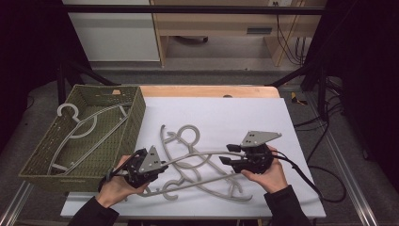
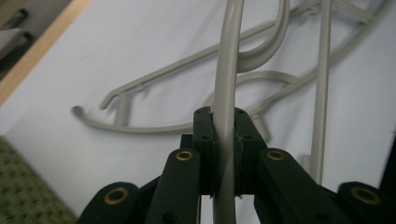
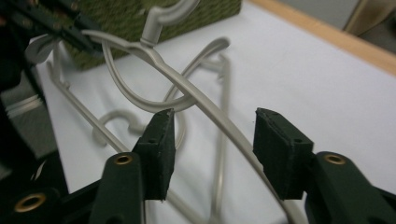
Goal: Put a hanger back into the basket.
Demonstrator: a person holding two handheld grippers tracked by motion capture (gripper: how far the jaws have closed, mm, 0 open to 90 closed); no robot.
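A grey plastic hanger (image 1: pixel 202 154) is held up over a loose pile of like hangers (image 1: pixel 186 136) on the white board (image 1: pixel 235 110). My left gripper (image 1: pixel 162 165) is shut on one end of its shoulder bar. The left gripper view shows both pads clamped on the bar (image 2: pixel 229 70) at my left gripper (image 2: pixel 224 122). At the hanger's other end is my right gripper (image 1: pixel 226 154). In the right gripper view its jaws (image 3: pixel 215 126) stand open, with the hanger's bar (image 3: pixel 205 105) passing between them and touching neither pad.
A green woven basket (image 1: pixel 134 117) stands at the left of the board with another grey hanger (image 1: pixel 84 127) inside it. The basket's wall (image 3: pixel 205 14) is close behind the pile. Bare white board lies to the far right.
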